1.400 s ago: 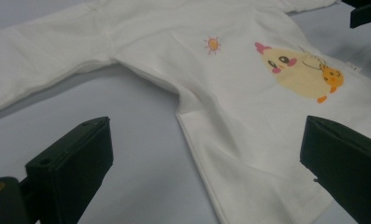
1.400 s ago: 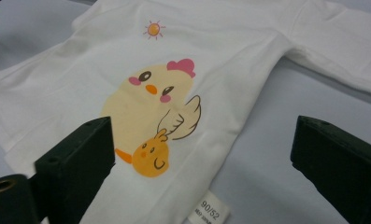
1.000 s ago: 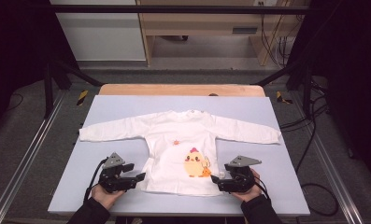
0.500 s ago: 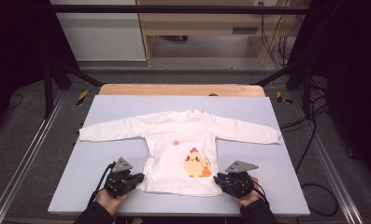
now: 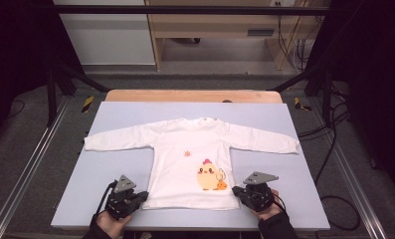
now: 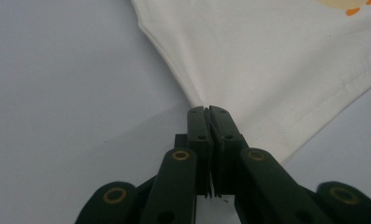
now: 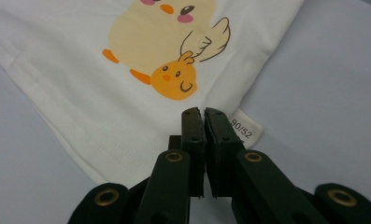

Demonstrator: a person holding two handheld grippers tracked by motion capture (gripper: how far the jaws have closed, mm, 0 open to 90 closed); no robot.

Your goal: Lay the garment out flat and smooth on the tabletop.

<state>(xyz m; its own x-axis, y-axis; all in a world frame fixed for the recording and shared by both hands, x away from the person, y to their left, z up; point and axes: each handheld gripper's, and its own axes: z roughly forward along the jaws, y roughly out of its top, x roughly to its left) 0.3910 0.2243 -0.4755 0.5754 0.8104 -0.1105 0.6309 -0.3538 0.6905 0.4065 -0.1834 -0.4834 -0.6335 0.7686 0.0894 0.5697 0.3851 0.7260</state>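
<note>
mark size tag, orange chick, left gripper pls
size tag (image 7: 245, 131), right gripper view, on its printed numbers
orange chick (image 7: 174, 80), right gripper view, on its face
left gripper (image 6: 206, 111), left gripper view, between its fingertips

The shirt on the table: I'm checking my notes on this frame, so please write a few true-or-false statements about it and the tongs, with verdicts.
1. The shirt lies flat with both sleeves spread out. True.
2. The left tongs are wide open. False: their jaws are shut at the shirt's bottom corner.
3. A size tag sticks out beside the right tongs. True.
4. The chick print sits near the collar. False: it is low on the front, near the hem.
5. The shirt is folded in half. False: it is unfolded.
</note>
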